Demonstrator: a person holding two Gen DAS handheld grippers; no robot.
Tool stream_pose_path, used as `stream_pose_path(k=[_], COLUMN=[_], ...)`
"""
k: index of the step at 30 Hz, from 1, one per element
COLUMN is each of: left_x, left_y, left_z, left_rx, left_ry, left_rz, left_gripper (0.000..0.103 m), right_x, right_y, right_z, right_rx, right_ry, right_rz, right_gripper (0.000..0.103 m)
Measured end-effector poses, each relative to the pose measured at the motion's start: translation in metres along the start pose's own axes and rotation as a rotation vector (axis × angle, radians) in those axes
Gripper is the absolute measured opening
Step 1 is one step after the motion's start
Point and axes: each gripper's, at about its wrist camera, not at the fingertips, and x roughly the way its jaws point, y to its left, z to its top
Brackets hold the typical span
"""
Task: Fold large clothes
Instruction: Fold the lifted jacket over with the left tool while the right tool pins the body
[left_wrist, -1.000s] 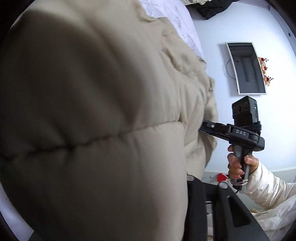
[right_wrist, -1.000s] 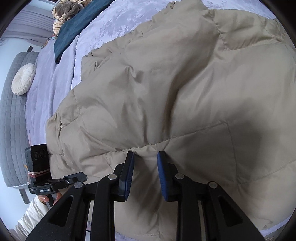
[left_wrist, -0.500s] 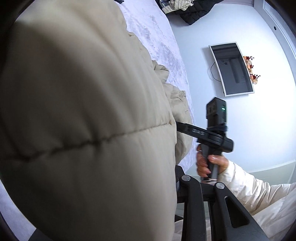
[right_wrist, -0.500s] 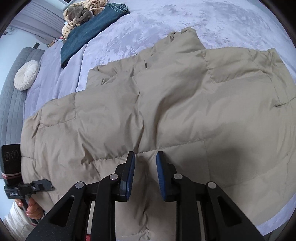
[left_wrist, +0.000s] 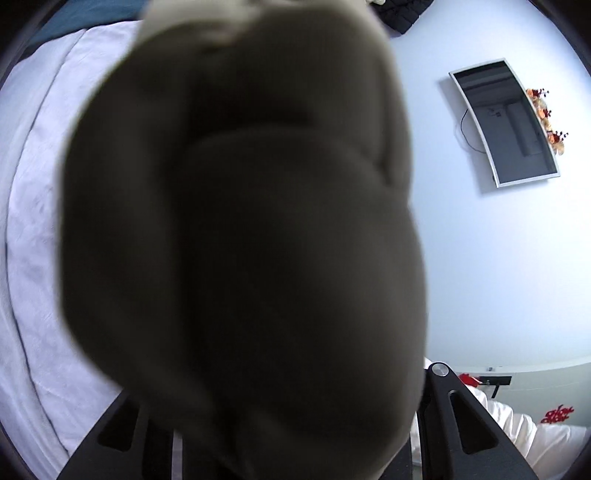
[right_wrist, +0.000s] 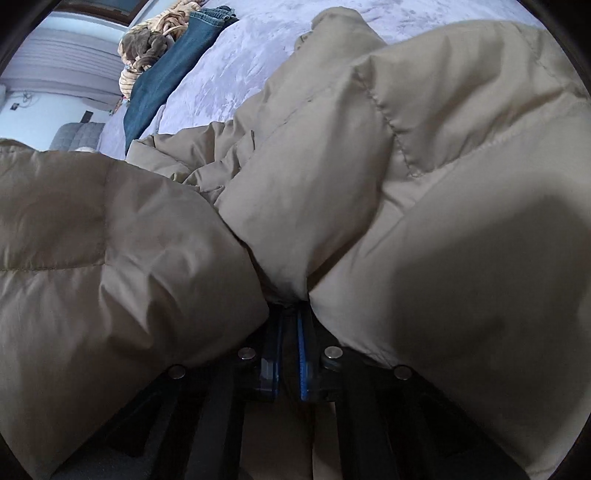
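A beige puffer jacket lies bunched on the bed, with one quilted part raised at the left of the right wrist view. My right gripper is shut on a fold of it, and the blue pads pinch the fabric between them. In the left wrist view a dark, blurred bulge of the same jacket fills the middle and hides the fingertips. My left gripper is shut on that part and holds it lifted above the bed.
A pale lilac bed cover spreads under the jacket. Blue jeans and a tan rope-like bundle lie at its far end. A framed dark panel hangs on the white wall, and a person's white sleeve is at lower right.
My right gripper's jaws have shut on a jacket fold, which now bulges around them. My left gripper has risen with its part; the right gripper has left its view.
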Motion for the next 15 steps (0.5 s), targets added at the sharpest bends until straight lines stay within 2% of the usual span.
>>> stream_pose_path(k=[1, 3, 5, 6, 8, 11, 14, 15], left_x=[0.004, 0.017, 0.033, 0.041, 0.062, 0.096, 0.126, 0.133], left_y=[-0.008, -0.026, -0.042, -0.048, -0.058, -0.066, -0.066, -0.065], left_z=[0.004, 0.015, 0.023, 0.026, 0.034, 0.044, 0.051, 0.052], left_rx=[0.005, 0.019, 0.040, 0.051, 0.059, 0.096, 0.129, 0.135], left_ry=[0.006, 0.019, 0.043, 0.062, 0.094, 0.132, 0.159, 0.153], left_rz=[0.004, 0.009, 0.009, 0.004, -0.033, -0.105, -0.146, -0.138], left_gripper=[0.034, 0.045, 0.054, 0.064, 0.072, 0.072, 0.086, 0.086], right_x=[-0.004, -0.025, -0.057, -0.074, -0.102, -0.137, -0.157, -0.162], right_y=[-0.005, -0.017, -0.032, -0.040, -0.059, -0.095, -0.123, -0.131], right_z=[0.002, 0.002, -0.002, -0.005, -0.015, -0.037, -0.059, -0.066], right_rx=[0.016, 0.029, 0.033, 0.033, 0.050, 0.115, 0.182, 0.203], right_ry=[0.018, 0.017, -0.019, -0.044, -0.088, -0.140, -0.179, -0.190], right_rz=[0.030, 0.066, 0.097, 0.096, 0.090, 0.093, 0.086, 0.086], right_gripper=[0.004, 0.004, 0.008, 0.008, 0.008, 0.008, 0.008, 0.008])
